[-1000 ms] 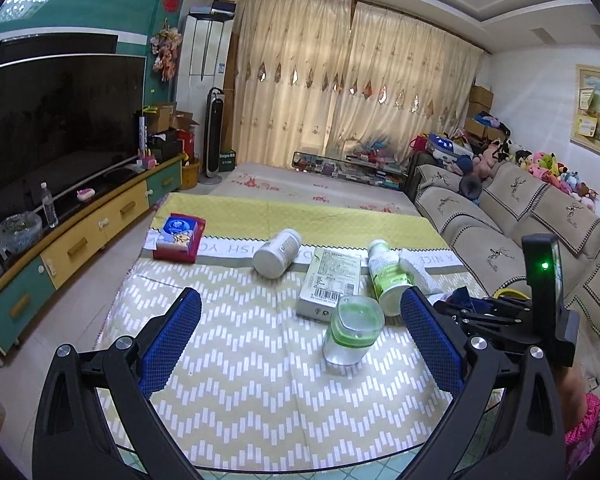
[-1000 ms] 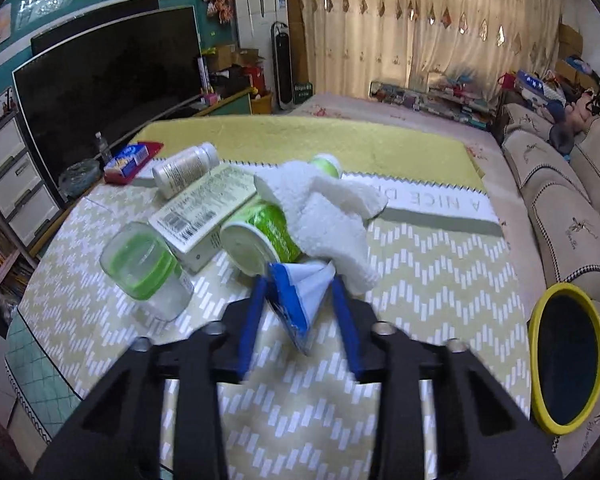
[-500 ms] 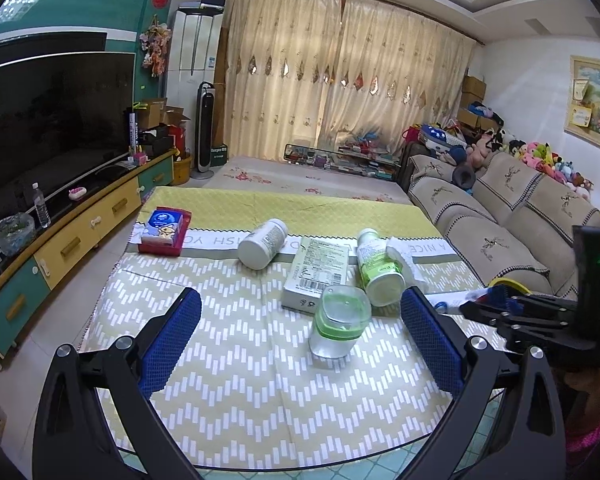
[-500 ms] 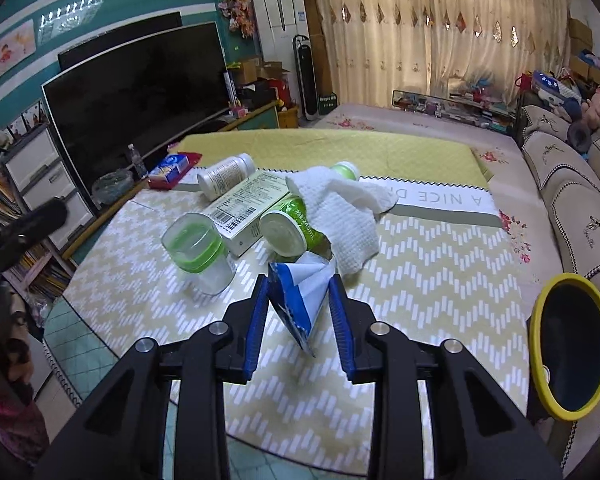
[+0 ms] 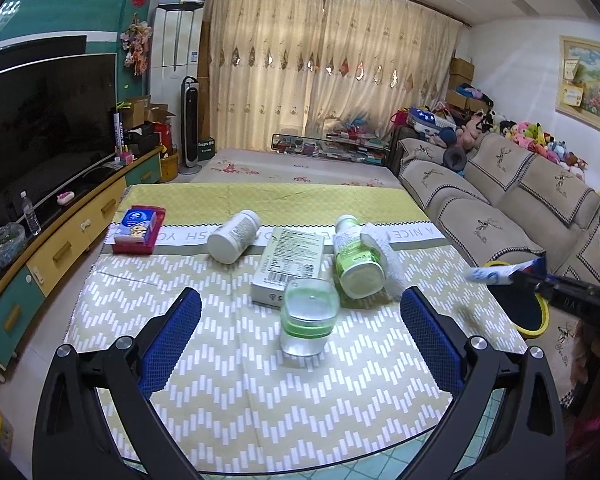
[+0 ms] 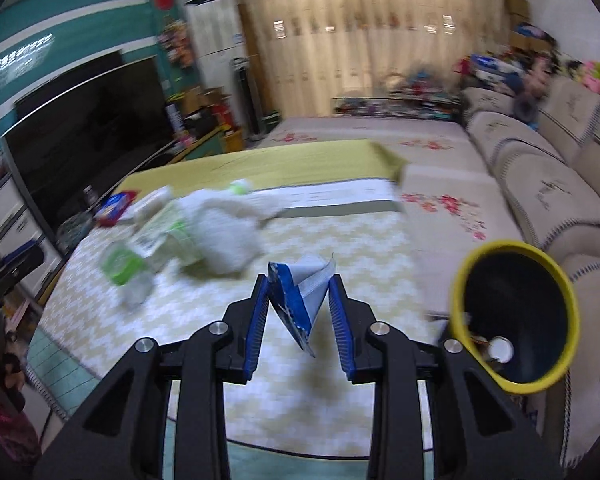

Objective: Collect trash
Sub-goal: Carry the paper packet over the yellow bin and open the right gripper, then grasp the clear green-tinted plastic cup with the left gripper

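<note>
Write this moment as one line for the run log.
right tongs: shut on blue-white wrapper | left tongs: open, empty | yellow-rimmed bin: beside table | clear cup: on table

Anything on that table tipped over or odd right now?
Yes: the white bottle and green-labelled bottle lie on their sides, a crumpled white towel against the green one. The clear jar stands upright.

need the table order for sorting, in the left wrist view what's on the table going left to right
red tissue tray → white bottle → flat box → green-label bottle → white cloth. The clear green-banded jar sits nearer, overlapping the box, so it is left out.
</note>
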